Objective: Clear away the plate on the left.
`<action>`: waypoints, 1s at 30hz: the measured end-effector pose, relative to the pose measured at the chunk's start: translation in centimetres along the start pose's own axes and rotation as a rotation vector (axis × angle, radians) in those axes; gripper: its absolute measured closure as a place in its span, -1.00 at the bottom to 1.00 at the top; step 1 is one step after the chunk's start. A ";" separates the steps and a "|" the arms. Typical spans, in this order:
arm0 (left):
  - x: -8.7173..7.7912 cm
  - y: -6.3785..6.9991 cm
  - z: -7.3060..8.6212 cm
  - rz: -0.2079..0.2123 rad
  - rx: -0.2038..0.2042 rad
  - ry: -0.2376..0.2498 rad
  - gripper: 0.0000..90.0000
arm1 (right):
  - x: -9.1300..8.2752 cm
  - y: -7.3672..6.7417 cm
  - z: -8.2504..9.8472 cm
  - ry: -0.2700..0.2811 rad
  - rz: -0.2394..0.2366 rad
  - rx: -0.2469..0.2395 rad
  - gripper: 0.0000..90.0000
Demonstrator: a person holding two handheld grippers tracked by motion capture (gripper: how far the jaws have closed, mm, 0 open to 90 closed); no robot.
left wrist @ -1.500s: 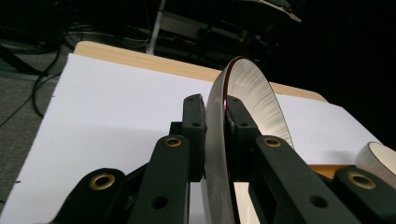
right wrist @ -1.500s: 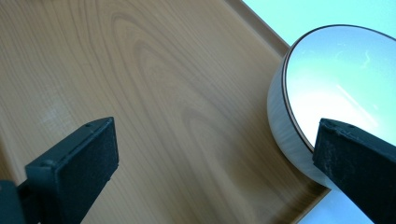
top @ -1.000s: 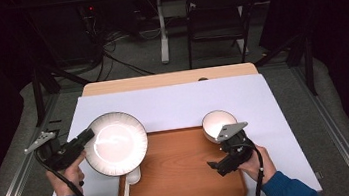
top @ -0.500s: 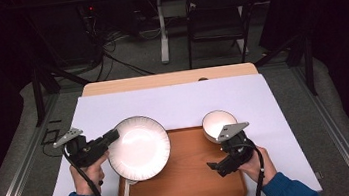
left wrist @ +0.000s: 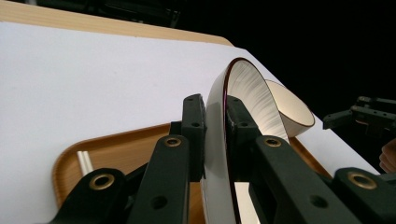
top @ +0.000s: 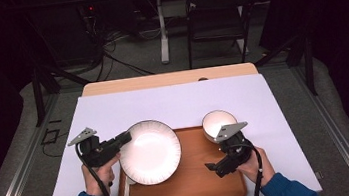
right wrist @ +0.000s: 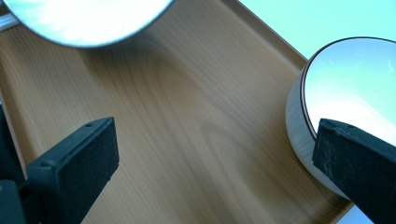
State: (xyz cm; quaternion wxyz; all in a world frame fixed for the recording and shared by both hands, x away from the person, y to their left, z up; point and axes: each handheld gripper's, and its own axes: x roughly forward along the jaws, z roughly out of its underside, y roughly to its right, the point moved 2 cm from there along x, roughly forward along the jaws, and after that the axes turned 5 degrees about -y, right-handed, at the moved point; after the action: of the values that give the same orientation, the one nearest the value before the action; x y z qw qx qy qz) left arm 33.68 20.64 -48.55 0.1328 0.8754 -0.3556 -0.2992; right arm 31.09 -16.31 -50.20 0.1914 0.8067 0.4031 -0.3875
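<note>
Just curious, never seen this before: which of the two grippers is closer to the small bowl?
The right one. The right gripper hovers open over the tray just beside the small bowl. The left gripper is across the tray, clamped on the plate.

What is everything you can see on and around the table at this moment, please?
plate: one, white with a dark rim, held by its left edge over the tray's left half
bowl: one, white with a dark rim, tray's far right corner
tray: one, brown wood, near middle of the table
white utensil: one, on the tray's left edge, partly under the plate
sheet: one, white, covering the table
chair: one, black, on the floor beyond the table
left gripper: one, black, shut on the plate's rim
right gripper: one, black, open over the tray
hands: two, in blue sleeves, at the near edge
</note>
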 end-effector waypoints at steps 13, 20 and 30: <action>2.7 2.0 0.6 0.071 0.034 -0.054 0.80 | 1.4 0.1 -1.0 0.040 -0.119 0.107 -0.58; 4.1 3.0 1.0 0.107 0.045 -0.084 0.80 | 3.1 0.2 -1.4 0.047 -0.203 0.176 -0.16; 5.4 3.6 1.9 0.138 0.049 -0.124 0.80 | 3.2 0.9 -0.9 0.037 -0.182 0.254 0.58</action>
State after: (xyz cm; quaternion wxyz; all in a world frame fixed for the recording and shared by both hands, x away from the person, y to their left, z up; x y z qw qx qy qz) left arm 33.63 14.27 -50.77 0.1095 0.8315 -0.4299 -0.3344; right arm 33.43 -14.63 -52.14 0.0443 0.7916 0.4258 -0.4361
